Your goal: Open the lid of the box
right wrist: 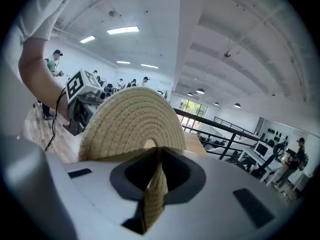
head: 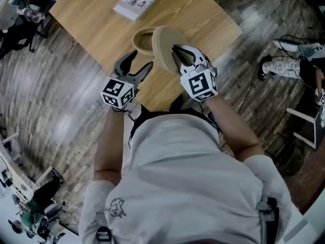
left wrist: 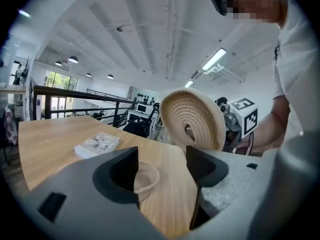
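A round woven rope box (head: 142,40) stands near the front edge of the wooden table (head: 96,29). Its woven lid (head: 165,47) is off the box and held on edge, tilted upright just right of it. My right gripper (head: 177,55) is shut on the lid's rim; in the right gripper view the lid (right wrist: 132,124) rises from between the jaws (right wrist: 156,176). My left gripper (head: 139,62) stands open at the table's edge, left of the lid, holding nothing. In the left gripper view the open box (left wrist: 145,176) shows between the jaws (left wrist: 162,166), with the lid (left wrist: 192,119) above it.
A white booklet (head: 137,0) lies at the far side of the table. Wooden floor surrounds the table; a person's legs and cables (head: 289,65) are at the right. A black railing (left wrist: 75,96) and desks stand beyond the table.
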### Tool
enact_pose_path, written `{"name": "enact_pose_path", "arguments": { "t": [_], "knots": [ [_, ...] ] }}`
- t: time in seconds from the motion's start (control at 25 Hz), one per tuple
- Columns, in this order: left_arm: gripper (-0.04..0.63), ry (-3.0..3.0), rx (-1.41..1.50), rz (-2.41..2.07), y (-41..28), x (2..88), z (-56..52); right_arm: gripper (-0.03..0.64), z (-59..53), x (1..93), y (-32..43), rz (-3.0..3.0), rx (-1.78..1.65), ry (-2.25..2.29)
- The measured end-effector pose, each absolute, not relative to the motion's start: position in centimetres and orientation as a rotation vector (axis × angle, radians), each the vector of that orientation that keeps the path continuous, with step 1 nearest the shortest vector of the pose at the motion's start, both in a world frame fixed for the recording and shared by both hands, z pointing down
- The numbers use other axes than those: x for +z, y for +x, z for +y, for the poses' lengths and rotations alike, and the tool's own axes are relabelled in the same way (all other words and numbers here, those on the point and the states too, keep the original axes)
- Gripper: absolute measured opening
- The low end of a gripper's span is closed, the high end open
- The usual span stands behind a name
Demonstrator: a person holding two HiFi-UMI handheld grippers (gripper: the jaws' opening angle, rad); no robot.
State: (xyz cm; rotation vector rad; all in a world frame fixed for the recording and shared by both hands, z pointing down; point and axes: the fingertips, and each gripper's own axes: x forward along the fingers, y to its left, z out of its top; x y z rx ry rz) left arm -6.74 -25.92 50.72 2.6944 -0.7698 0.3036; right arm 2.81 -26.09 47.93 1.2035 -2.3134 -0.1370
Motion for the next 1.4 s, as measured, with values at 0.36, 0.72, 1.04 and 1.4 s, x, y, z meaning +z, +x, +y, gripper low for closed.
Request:
{"name": "enact_pose_path", "arguments": {
  "t": [0.36, 0.72, 1.04, 1.4],
  "knots": [
    [0.187, 2.693, 0.179, -0.984, -4.7, 45.4, -22.6, 0.037, -22.9, 45.2, 5.2, -2.478, -0.069, 1.187],
    [0.015, 2.666, 0.118, -1.176, -5.1, 42.1, -17.2, 0.037, -19.2, 43.7, 5.8, -2.590, -0.039, 1.094],
    [0.005, 2.654, 0.086, -1.157, -5.1, 40.9, -12.8, 0.037, -16.6, 43.1, 5.9, -2.632, -0.029, 1.071],
    [0.005, 2.717, 0.103, -1.098, -7.3, 38.8, -9.7, 0.037, -12.2, 41.0, 5.0, -2.654, 0.023, 1.155]
  ]
}}
